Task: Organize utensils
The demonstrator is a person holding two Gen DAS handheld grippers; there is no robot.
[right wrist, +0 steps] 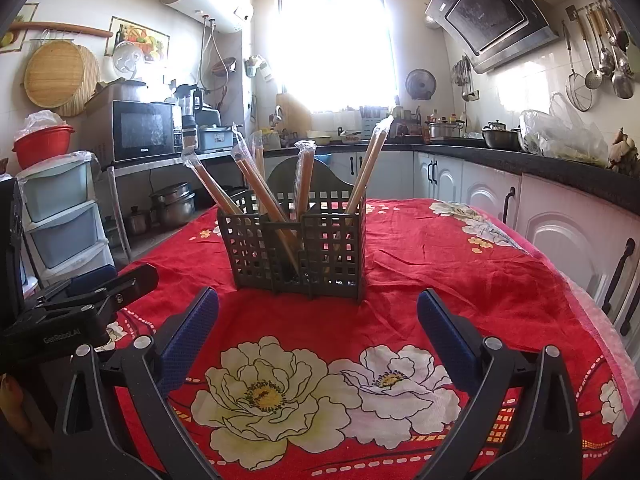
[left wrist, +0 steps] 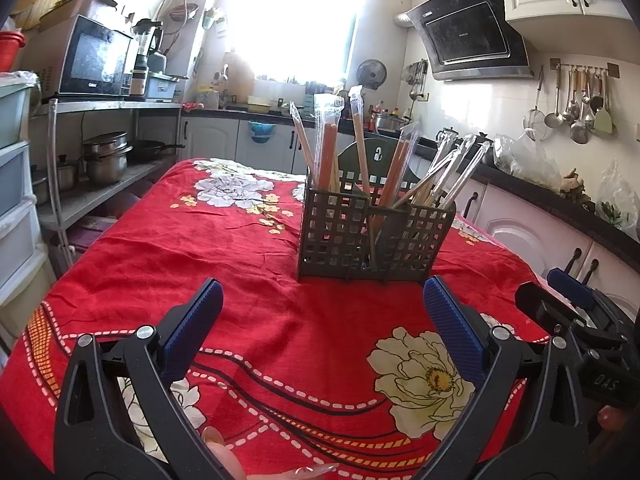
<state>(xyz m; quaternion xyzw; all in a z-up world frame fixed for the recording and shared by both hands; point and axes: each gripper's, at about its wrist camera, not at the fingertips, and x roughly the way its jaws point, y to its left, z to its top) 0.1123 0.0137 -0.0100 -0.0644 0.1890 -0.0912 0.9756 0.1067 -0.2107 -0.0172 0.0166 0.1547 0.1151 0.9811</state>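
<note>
Chopsticks point(left wrist: 362, 148) in clear plastic sleeves are seen standing in a dark grid holder point(left wrist: 372, 236), which is placed on a table covered by a red cloth with flowers point(left wrist: 240, 264). The holder is divided in compartments, and the wrapped pairs lean outward in different directions (some to the left, some to the right). In the left wrist view, a group of paler wrapped sticks point(left wrist: 456, 168) is seen in the right compartment, while orange-brown ones are held in the left and middle parts. Exactly how many pairs are in each compartment cannot be told.

Both tools are held low over the cloth, near the holder but apart from it. The left gripper point(left wrist: 322, 300) is spread wide, and nothing is held between its blue pads point(left wrist: 192, 332). The right gripper point(right wrist: 318, 310) is spread wide in the same way, with nothing between its fingers. Each tool is also visible at the edge of the other camera: the right one at the right edge of the left view, and the left one at the left edge of the right view.

Fingertips with long nails point(left wrist: 224, 452) are seen at the bottom of the left view, under the gripper.

Behind the table, a bright window point(right wrist: 332, 44), a microwave point(right wrist: 142, 130) on a shelf and hanging ladles point(left wrist: 576, 108) are visible.
</note>
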